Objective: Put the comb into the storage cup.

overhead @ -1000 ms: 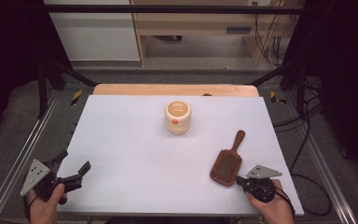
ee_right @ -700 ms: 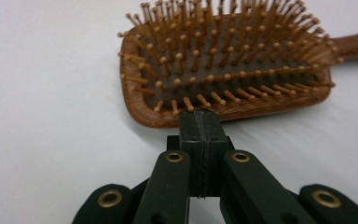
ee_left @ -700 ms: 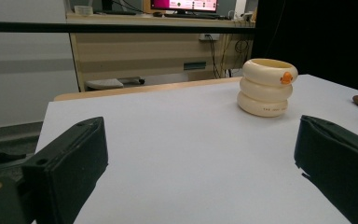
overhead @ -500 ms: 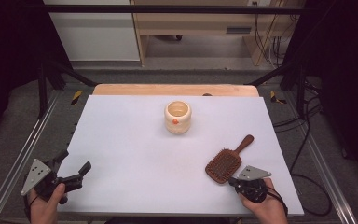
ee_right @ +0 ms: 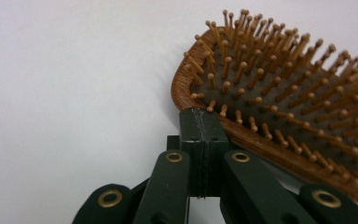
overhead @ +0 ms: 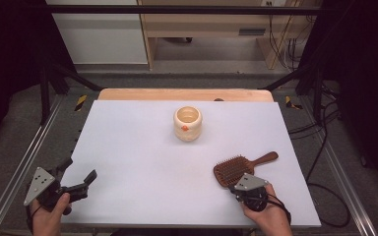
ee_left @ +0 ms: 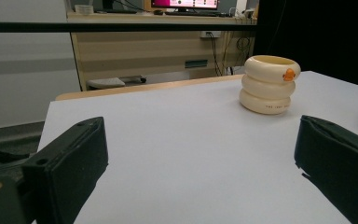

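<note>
A wooden hairbrush point(overhead: 232, 169) lies bristles up at the table's right front, its handle pointing right and away. My right gripper point(overhead: 234, 187) is shut with nothing between its jaws; in the right gripper view the closed tips point(ee_right: 200, 122) press against the near rim of the hairbrush point(ee_right: 279, 93). A cream ringed cup point(overhead: 187, 123) with an orange mark stands upright at the table's middle back. My left gripper point(overhead: 78, 170) rests open at the front left corner, jaws wide apart. The left gripper view has the cup point(ee_left: 269, 84) far ahead of the left gripper point(ee_left: 200, 140).
The white table top point(overhead: 138, 162) spreads between the two hands, with a wooden strip point(overhead: 142, 94) along its far edge. Metal frame rails point(overhead: 24, 157) run along both sides. Cables point(overhead: 325, 187) trail off the right side.
My right gripper has slid left along the front edge, still shut. The hairbrush has turned with it: its handle swung from pointing away to pointing right. The left gripper has not moved.
</note>
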Motion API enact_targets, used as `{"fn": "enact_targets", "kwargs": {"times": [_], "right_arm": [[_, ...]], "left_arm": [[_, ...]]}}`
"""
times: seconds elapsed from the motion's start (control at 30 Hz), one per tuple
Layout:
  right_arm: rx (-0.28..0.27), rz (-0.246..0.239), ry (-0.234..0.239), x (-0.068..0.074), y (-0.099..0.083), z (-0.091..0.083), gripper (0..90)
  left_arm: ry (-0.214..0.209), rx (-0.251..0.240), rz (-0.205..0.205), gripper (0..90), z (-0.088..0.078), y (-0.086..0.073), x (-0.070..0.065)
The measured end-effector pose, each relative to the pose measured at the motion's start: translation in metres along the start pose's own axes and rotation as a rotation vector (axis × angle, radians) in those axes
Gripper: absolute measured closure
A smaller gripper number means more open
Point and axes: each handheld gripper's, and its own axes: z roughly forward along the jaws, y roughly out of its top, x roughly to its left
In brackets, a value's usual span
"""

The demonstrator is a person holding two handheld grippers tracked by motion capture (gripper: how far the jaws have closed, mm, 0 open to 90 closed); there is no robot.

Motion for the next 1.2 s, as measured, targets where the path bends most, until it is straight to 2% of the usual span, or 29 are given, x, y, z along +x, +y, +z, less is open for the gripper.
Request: {"fn": "enact_targets", "kwargs": {"times": [0.23, 0.47, 0.77, 1.2], "right_arm": [[-0.007, -0.035, -0.033, 0.000, 0.014, 0.013, 90.0], [0.012, -0.059, -0.054, 0.004, 0.030, 0.028, 90.0], [0.037, -0.048, -0.093, 0.006, 0.043, 0.043, 90.0], [0.069, 0.029, -0.152, -0.002, 0.058, 0.060, 90.0]], "left_arm": [[-0.001, -0.001, -0.001, 2.8, 0.000, 0.000, 0.001], [-0.002, -0.002, 0.000, 2.8, 0.000, 0.000, 0.001], [-0.003, 0.000, 0.000, 2.8, 0.001, 0.000, 0.002], [-0.003, 0.002, 0.000, 2.8, 0.001, -0.001, 0.002]]}}
